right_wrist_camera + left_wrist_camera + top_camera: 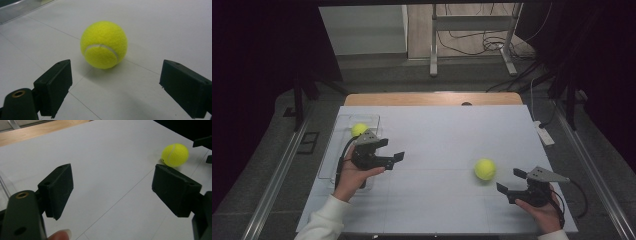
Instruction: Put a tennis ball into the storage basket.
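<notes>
Tennis ball [485, 169], yellow and fuzzy with a pale curved seam, sits on the white worktop [437, 135] toward its right front corner, just ahead of the right tool [512, 182]. That tool is released, its flat black pads spread wider than the ball and not touching it. The ball looks light and springy; the felt should give grip, yet a round shape rolls at a nudge, so the pads should close across its widest middle. The left tool [393, 150], also released and empty, hovers near the left edge beside a clear plastic tray [331, 150] holding a second ball [359, 130].
</notes>
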Action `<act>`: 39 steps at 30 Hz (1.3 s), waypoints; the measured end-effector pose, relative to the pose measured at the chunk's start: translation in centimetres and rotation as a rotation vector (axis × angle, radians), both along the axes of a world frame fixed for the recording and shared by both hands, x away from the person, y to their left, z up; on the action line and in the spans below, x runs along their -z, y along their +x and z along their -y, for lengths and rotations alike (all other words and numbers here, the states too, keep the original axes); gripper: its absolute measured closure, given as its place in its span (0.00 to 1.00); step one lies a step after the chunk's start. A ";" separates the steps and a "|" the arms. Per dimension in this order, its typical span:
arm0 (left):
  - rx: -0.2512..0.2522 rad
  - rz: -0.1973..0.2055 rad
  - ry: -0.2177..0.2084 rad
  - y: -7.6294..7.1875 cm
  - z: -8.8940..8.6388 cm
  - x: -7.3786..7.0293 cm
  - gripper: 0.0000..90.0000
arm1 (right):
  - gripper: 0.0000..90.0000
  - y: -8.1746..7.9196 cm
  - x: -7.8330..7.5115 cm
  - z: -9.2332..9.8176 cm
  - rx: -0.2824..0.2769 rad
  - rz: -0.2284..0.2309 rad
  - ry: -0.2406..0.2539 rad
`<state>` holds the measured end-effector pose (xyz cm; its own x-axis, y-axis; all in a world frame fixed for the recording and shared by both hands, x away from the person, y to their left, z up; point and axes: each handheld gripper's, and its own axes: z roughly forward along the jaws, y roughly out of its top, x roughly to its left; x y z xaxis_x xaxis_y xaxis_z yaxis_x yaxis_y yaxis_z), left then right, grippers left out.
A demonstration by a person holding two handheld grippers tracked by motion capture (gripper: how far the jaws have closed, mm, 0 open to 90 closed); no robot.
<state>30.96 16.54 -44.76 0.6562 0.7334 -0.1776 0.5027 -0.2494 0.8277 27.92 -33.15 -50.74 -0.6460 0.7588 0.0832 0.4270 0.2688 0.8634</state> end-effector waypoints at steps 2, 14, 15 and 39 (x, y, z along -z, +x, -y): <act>0.004 0.000 -0.001 0.0 0.2 0.0 0.20 | 0.12 0.0 0.0 0.0 -0.002 0.001 -0.001; 0.029 0.001 0.001 0.0 1.2 0.0 0.20 | 0.12 -0.1 -0.1 -0.1 -0.001 0.003 -0.006; 0.034 -0.001 0.004 0.0 1.4 0.0 0.20 | 0.12 -0.1 -0.1 -0.1 -0.001 0.002 -0.006; 0.106 -0.021 0.032 0.5 5.4 0.5 0.20 | 0.12 -0.2 -0.2 0.0 0.001 0.008 0.008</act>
<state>31.45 11.16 -45.31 0.7270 0.6653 -0.1699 0.4893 -0.3284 0.8079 27.75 -33.15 -50.51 -0.6456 0.7591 0.0840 0.4205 0.2615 0.8688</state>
